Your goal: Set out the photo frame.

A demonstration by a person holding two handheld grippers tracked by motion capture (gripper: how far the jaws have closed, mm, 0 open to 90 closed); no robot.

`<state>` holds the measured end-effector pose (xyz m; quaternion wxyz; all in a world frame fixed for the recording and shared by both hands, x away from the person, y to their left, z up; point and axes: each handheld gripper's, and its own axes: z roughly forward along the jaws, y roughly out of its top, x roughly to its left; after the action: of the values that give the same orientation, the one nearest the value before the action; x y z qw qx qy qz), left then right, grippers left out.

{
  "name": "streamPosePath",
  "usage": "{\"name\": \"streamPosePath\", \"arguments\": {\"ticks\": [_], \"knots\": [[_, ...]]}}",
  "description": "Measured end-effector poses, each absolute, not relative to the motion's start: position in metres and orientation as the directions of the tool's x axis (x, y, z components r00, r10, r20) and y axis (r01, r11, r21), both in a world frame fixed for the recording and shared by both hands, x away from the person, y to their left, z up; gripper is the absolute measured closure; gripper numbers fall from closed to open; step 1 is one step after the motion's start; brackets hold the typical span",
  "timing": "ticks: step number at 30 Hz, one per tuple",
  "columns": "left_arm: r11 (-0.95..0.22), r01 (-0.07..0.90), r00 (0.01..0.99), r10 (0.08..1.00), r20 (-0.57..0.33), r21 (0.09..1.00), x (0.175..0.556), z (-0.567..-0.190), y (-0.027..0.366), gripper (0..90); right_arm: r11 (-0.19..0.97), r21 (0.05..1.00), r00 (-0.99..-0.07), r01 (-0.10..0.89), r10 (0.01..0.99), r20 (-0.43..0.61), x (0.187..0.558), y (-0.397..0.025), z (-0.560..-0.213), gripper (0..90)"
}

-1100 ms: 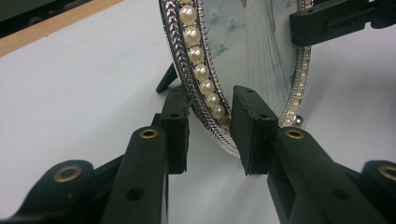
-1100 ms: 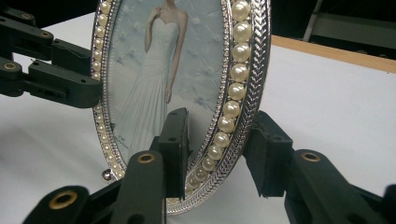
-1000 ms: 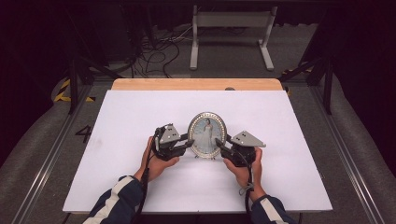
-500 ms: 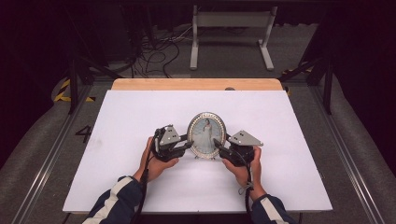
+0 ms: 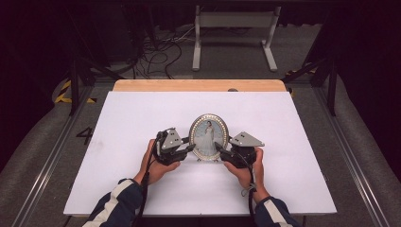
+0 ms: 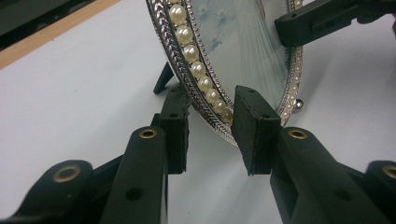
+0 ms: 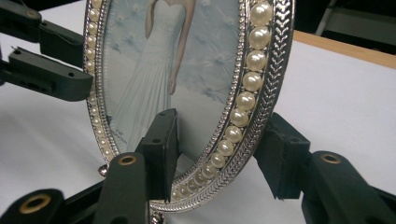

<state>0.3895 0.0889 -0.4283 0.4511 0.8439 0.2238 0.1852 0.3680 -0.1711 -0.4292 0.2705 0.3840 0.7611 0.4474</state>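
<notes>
An oval silver picture frame (image 5: 208,135) with a pearl border and a photo of a woman in a white dress stands upright on the white table (image 5: 142,118). My left gripper (image 5: 191,148) holds its lower left rim; in the left gripper view the rim (image 6: 205,88) runs between both pads of my left gripper (image 6: 210,116), one pad behind and one in front. My right gripper (image 5: 218,145) grips the lower right rim. In the right gripper view one pad of my right gripper (image 7: 217,135) lies on the glass and the other behind the frame (image 7: 177,60).
The wooden back edge of the table (image 5: 198,85) runs behind the frame. Beyond it, on the dark floor, lie cables (image 5: 161,47) and a white metal stand (image 5: 234,28). Bare white tabletop stretches on both sides of the hands.
Both hands have settled slightly lower and closer on the frame's rim. The frame stays upright in nearly the same spot.
</notes>
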Motion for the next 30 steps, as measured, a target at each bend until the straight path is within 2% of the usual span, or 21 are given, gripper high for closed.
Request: {"name": "streamPosePath", "arguments": {"ticks": [10,18,24,30], "knots": [[-0.512,0.182,0.83,0.538,0.149,0.839,0.386,-0.426,0.094,64.8,0.374,0.869,-0.568,0.324,0.811,-0.137,0.364,-0.173,-0.426,48.3],[-0.532,0.153,0.829,0.528,0.185,0.833,0.383,-0.423,0.098,58.3,0.418,0.854,-0.592,0.308,0.787,-0.172,0.361,-0.175,-0.423,45.6],[-0.557,0.132,0.824,0.521,0.221,0.82,0.381,-0.42,0.101,48.6,0.462,0.837,-0.611,0.294,0.764,-0.207,0.358,-0.176,-0.422,39.9],[-0.576,0.134,0.819,0.523,0.237,0.806,0.378,-0.419,0.101,36.0,0.463,0.831,-0.614,0.308,0.764,-0.198,0.358,-0.178,-0.42,28.2]]}}
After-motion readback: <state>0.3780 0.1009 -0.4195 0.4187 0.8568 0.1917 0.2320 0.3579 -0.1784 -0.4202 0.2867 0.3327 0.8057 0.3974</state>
